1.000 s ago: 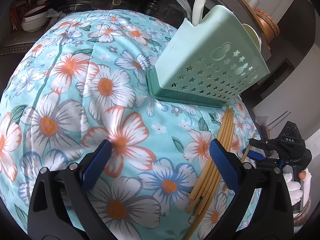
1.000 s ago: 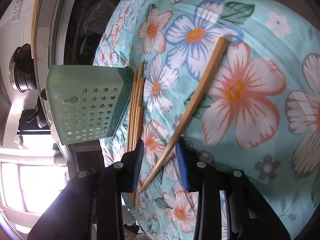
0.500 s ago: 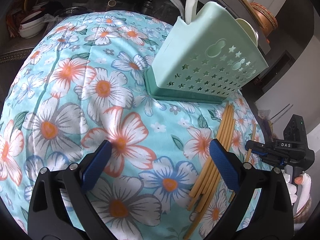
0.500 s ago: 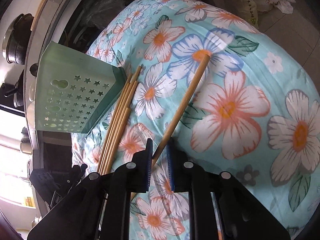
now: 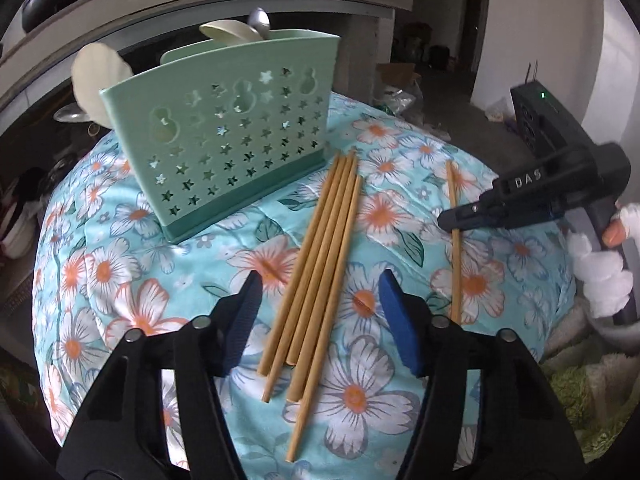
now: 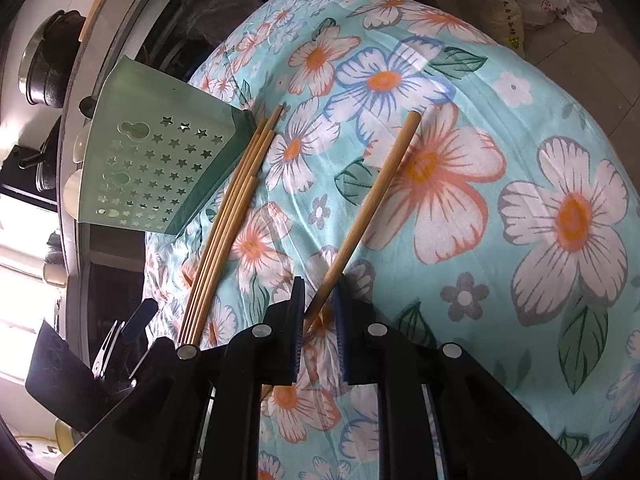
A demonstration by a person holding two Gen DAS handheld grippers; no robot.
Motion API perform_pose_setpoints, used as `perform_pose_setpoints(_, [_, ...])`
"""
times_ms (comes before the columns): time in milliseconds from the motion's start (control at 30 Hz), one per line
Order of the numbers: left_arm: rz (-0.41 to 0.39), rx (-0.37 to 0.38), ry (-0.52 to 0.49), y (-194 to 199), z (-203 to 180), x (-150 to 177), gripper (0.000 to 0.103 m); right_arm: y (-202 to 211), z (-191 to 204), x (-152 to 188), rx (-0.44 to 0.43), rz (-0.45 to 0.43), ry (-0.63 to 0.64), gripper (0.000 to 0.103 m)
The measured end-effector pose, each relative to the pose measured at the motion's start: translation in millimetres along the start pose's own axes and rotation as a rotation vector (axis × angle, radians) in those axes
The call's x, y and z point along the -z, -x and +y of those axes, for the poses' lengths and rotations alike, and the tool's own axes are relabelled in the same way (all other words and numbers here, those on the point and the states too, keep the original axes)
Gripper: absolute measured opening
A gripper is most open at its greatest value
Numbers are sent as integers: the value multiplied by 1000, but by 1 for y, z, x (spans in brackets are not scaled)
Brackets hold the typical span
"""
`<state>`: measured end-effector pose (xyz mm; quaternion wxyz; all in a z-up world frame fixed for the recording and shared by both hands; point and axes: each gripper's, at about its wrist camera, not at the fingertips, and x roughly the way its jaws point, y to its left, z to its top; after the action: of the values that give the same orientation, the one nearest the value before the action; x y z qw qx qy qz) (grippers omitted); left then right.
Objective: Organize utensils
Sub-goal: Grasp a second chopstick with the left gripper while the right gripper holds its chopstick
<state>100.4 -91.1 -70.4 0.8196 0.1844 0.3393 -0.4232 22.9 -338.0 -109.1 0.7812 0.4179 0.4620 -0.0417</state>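
Note:
A mint-green star-punched utensil holder stands on the floral cloth, with white spoons and a metal spoon in it. A bundle of several bamboo chopsticks lies in front of it. My left gripper straddles the bundle; its jaws are closing, and the blue pads stand clear of the sticks. My right gripper is shut on the near end of a single chopstick lying apart from the bundle. In the left wrist view the right gripper pinches that stick.
A grey shelf runs behind the holder. Black pots sit on a counter beyond. Bags lie on the floor past the cloth's far edge. A white-gloved hand holds the right gripper. The left gripper shows at lower left.
My left gripper rolled and swung across to sit over the chopstick bundle, and its jaws narrowed. My right gripper closed on the single chopstick and shifted slightly.

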Motion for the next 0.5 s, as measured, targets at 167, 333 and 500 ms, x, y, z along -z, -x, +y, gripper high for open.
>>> perform_pose_setpoints(167, [14,-67,-146,-11,-18,3,26,-1,0,-3,-8,0,-4,14])
perform_pose_setpoints(333, [39,-122,-296,-25,-36,8,9,0,0,-3,-11,-1,-7,14])
perform_pose_setpoints(500, [45,-165,-387,-33,-46,12,8,0,0,-3,-9,-4,-10,14])
